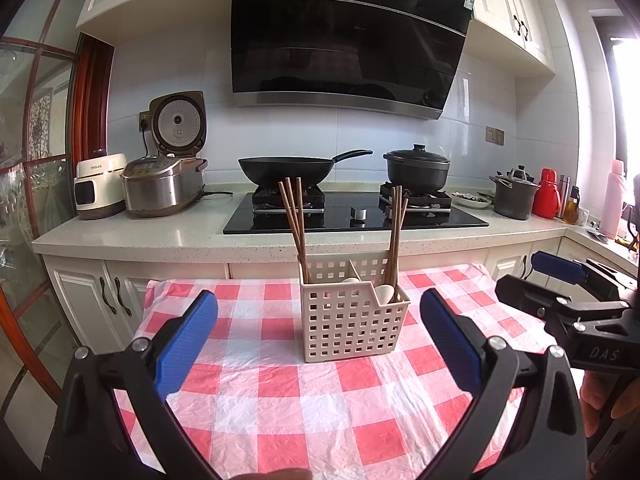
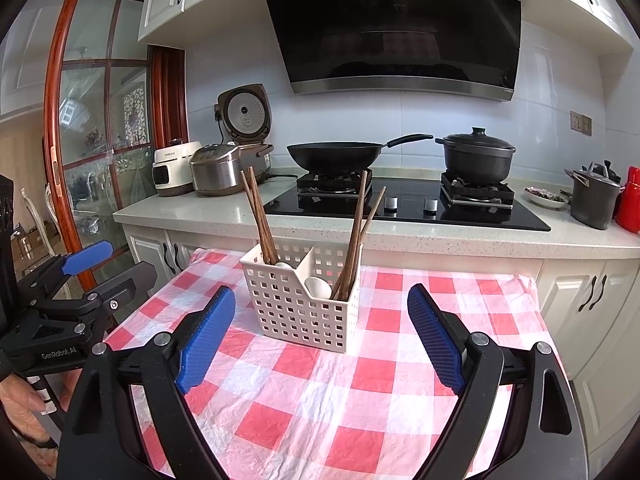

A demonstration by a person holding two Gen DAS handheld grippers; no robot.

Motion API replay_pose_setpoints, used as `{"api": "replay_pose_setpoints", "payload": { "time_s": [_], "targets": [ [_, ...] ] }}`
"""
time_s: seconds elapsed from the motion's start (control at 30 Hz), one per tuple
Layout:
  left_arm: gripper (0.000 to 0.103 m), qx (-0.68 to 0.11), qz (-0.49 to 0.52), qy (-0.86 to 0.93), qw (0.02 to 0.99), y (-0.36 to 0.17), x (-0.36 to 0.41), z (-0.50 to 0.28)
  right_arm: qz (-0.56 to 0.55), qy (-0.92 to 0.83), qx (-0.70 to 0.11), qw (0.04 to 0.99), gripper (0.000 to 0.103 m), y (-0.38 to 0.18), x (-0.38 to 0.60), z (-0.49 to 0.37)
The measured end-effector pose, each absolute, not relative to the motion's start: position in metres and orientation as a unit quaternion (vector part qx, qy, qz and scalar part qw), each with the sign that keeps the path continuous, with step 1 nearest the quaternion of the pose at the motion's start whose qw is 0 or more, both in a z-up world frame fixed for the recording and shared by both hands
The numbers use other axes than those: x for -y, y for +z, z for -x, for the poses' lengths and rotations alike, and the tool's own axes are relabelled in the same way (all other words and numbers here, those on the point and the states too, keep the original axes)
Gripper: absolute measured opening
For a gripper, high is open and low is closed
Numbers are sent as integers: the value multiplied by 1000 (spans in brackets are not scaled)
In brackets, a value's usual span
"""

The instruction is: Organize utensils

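Checked cloth [image 1: 280, 400] lies bare around the basket [image 1: 352, 320]; both claws [image 1: 320, 340] [image 2: 320, 344] gape wide, empty.

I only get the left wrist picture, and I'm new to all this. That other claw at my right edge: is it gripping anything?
Observer: No. Its own camera shows the right claw wide open and empty, facing the basket.
Operator: I count one silver knob on the stove. Just one?
Observer: The right wrist view shows two, side by side: a left knob and a right knob.
Operator: Is there any writing on my own claw?
Observer: Yes. Seen from the side, the left claw carries a label reading GenRobot.AI.
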State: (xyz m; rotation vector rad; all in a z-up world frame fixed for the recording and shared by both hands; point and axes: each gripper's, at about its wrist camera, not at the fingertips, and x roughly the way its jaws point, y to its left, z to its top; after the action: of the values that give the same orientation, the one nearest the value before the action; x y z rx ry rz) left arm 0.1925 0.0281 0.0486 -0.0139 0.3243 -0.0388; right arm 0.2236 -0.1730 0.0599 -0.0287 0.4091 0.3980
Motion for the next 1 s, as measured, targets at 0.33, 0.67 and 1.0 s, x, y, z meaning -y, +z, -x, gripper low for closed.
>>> {"api": "replay_pose_setpoints", "payload": {
  "time_s": [0.33, 0.67, 1.0],
  "targets": [
    [98, -163, 7, -21, 986, 48, -26, -192, 15, 198, -202, 959, 85, 59, 171, -222],
    [98, -164, 7, -21, 986, 48, -26, -192, 15, 199, -203, 959, 84, 59, 170, -222],
    [98, -165, 5, -21, 986, 46, -25, -192, 15, 199, -203, 959, 84, 58, 171, -222]
  ]
}}
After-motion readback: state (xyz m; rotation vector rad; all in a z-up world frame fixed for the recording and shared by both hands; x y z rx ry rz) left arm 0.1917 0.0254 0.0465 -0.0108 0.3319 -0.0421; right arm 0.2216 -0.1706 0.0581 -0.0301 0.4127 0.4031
